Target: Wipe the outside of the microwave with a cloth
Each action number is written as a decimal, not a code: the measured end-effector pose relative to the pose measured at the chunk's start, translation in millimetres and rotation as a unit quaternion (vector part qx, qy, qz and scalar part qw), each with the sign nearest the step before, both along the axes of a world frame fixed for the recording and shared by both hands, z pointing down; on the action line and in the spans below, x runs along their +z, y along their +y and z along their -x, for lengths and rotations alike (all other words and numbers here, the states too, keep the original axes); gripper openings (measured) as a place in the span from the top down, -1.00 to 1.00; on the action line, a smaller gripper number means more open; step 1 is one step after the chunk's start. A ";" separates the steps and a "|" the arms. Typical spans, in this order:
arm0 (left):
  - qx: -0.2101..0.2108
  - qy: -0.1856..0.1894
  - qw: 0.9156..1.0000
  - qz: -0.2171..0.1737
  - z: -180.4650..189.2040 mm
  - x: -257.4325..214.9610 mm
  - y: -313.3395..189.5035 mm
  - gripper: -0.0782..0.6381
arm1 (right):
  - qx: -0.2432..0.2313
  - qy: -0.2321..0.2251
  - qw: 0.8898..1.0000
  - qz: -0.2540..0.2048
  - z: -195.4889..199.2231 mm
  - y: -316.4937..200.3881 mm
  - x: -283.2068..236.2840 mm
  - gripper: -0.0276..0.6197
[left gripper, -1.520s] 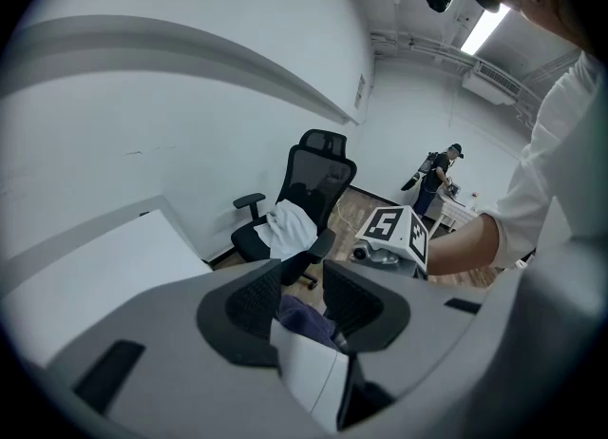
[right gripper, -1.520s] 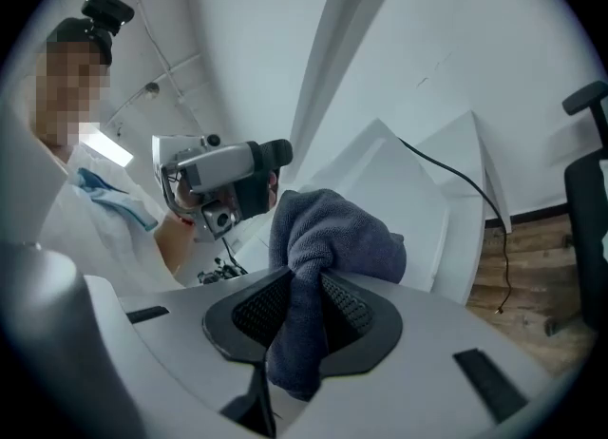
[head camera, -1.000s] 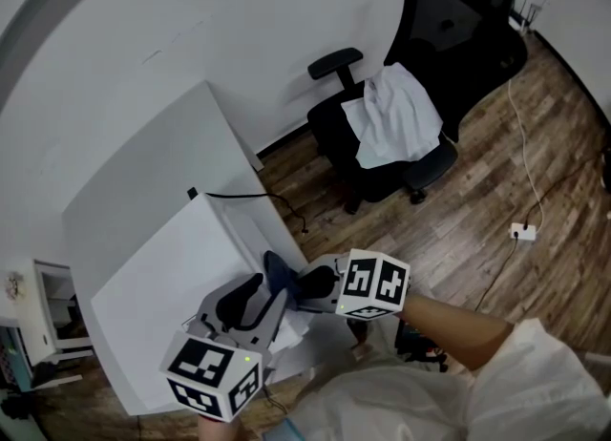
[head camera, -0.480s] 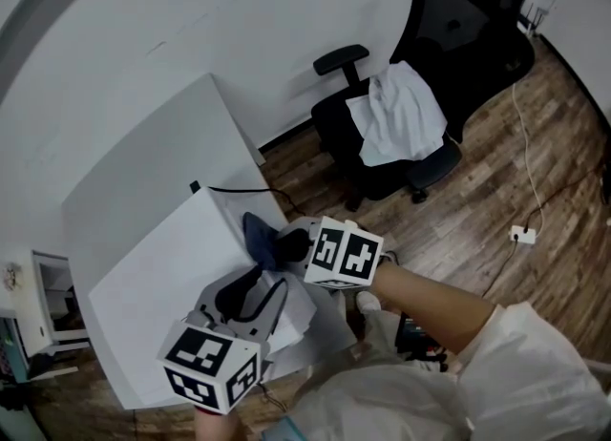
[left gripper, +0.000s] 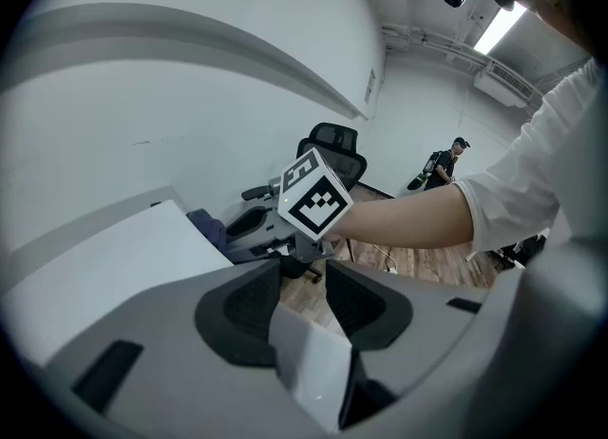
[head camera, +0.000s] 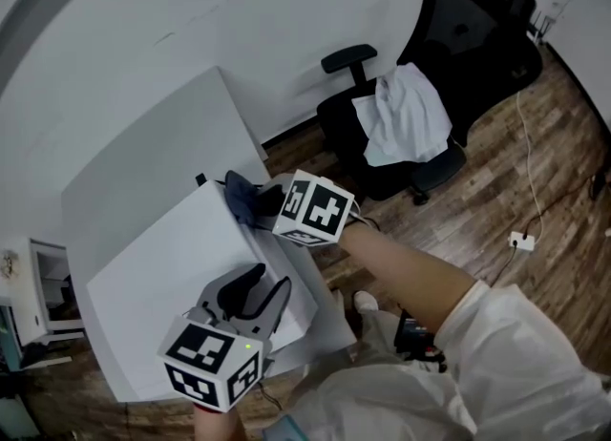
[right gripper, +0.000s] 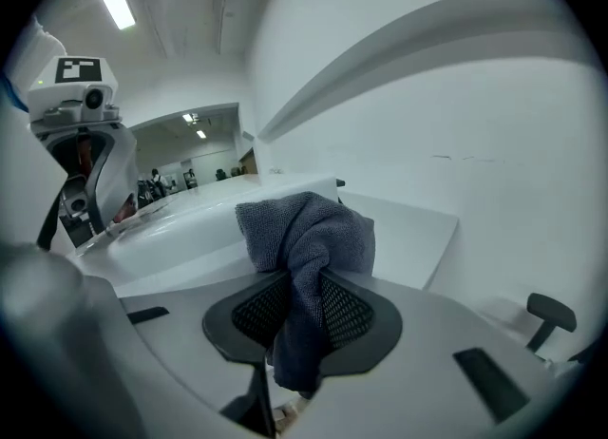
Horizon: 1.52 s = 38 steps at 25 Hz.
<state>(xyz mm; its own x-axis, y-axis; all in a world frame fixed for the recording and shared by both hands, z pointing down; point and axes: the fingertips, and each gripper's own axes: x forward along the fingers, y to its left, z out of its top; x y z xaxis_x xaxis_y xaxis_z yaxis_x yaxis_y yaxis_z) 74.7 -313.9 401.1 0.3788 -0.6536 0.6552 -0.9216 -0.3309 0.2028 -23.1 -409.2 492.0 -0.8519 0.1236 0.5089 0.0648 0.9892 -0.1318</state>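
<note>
Right gripper [right gripper: 302, 295]: jaws clamped on the cloth, which bunches above the pads.
Cloth [right gripper: 309, 228]: grey-blue, at the far top corner of the microwave [head camera: 181, 258].
Left gripper [left gripper: 302, 276]: jaws wide apart, having just been opening; the microwave's white near corner is between them.
Marker cubes [head camera: 312, 208]: black-and-white square patterns.

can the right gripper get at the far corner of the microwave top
Probably yes: the right gripper, clamping a dark blue-grey cloth, hangs unobstructed at the far corner of the white box-shaped microwave.
</note>
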 end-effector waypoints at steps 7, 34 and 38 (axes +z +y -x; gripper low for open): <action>-0.002 0.006 1.000 -0.005 2.7 -4.8 1.3 0.37 | 0.013 -0.052 0.998 0.014 8.4 -10.8 -28.2 0.60; -0.152 -0.002 0.971 -0.186 114.1 -82.3 52.1 0.36 | -0.045 -0.180 0.974 0.131 -13.9 123.2 -185.9 0.60; -0.153 -0.002 0.962 -0.227 121.9 -93.2 55.9 0.37 | -0.042 -0.184 0.976 0.109 -11.1 134.6 -191.6 0.60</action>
